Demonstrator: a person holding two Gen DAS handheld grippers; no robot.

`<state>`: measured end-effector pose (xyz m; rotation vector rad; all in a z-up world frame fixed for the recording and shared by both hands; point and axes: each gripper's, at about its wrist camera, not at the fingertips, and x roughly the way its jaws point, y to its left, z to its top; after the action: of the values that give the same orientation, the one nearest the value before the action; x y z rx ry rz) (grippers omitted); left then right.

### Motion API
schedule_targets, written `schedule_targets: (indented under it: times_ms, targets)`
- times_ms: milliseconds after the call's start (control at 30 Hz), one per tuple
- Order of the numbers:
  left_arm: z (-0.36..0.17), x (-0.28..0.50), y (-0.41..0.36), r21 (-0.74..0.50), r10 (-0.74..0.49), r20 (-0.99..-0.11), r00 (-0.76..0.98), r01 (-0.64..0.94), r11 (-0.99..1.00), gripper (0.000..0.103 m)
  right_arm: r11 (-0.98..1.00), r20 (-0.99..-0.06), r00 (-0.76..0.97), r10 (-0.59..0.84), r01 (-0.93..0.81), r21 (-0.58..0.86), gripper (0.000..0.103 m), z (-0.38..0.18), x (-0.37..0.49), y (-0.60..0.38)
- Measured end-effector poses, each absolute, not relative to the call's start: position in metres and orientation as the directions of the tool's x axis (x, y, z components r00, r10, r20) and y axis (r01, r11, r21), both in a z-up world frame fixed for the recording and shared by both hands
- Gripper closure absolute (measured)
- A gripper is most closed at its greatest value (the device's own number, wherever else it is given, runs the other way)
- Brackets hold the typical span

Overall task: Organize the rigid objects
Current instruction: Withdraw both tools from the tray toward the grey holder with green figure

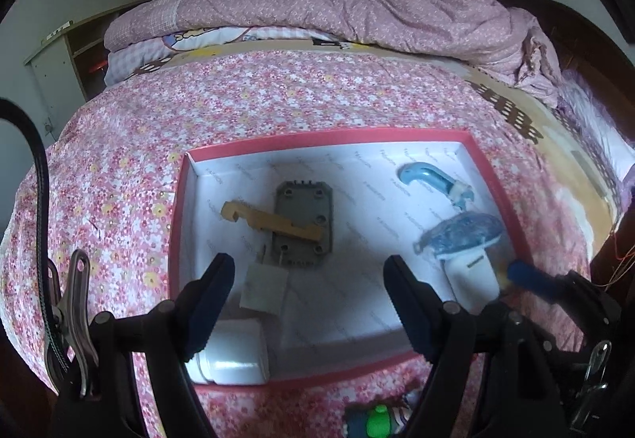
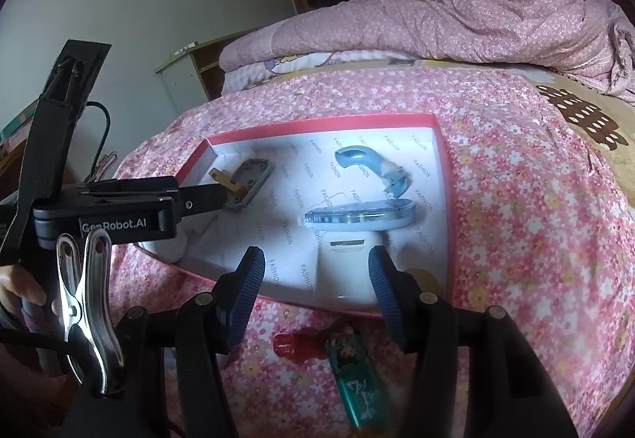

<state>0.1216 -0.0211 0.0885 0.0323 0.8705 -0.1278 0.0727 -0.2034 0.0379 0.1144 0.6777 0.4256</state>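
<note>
Left wrist view: the left gripper point(image 1: 305, 303) hovers over the near half of the red-rimmed box point(image 1: 325, 136) that lies on the bed point(image 1: 119, 160), its jaws apart and holding nothing. Inside the box, a yellow bracket point(image 1: 270, 221) lies across a grey square plate point(image 1: 303, 223) near the middle. A small white block point(image 1: 264, 289) sits between the jaws toward the left finger, and a white cylinder point(image 1: 234, 356) lies in the near left corner. A curved blue handle point(image 1: 430, 178) rests toward the far right corner, and a blue-and-white device point(image 1: 462, 239) lies along the right wall.

Right wrist view: the right gripper point(image 2: 315, 279) hangs at the near edge of the box, jaws spread and empty. The white base of the blue-and-white device sits just ahead, between the fingertips. The left gripper reaches in from the left, over the plate end of the box.

Outside the box, on the bed just below the right gripper, lie a green lighter point(image 2: 357, 386) and a small red piece point(image 2: 289, 346) — probably the things not yet put away. The lighter's long axis runs roughly toward the camera, tilted a little right. The right gripper is the nearer one — it would need to draw back and dip down to reach them.
</note>
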Motion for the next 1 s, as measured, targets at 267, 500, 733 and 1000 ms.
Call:
schedule_targets:
  times_ms: [267, 500, 733, 1000]
  targets:
    - [0.096, 0.098, -0.022, -0.024, -0.111, -0.747, 0.656, 0.140, 0.990, 0.022, 0.912, -0.574, 0.709, 0.410, -0.334, 0.238, 0.047, 0.048, 0.057, -0.207]
    - [0.092, 0.070, -0.022, 0.017, -0.091, -0.742, 0.664, 0.154, 0.988, 0.022, 0.921, -0.568, 0.724, 0.390, -0.302, 0.248, 0.047, 0.051, 0.036, -0.211]
    - [0.084, 0.042, -0.023, -0.022, -0.136, -0.749, 0.648, 0.182, 0.983, 0.022, 0.930, -0.610, 0.702, 0.367, -0.292, 0.223, 0.047, 0.038, 0.011, -0.213]
    - [0.067, 0.021, -0.024, -0.046, -0.160, -0.773, 0.614, 0.198, 0.979, 0.022, 0.935, -0.635, 0.686, 0.355, -0.264, 0.237, 0.047, 0.026, 0.001, -0.221]
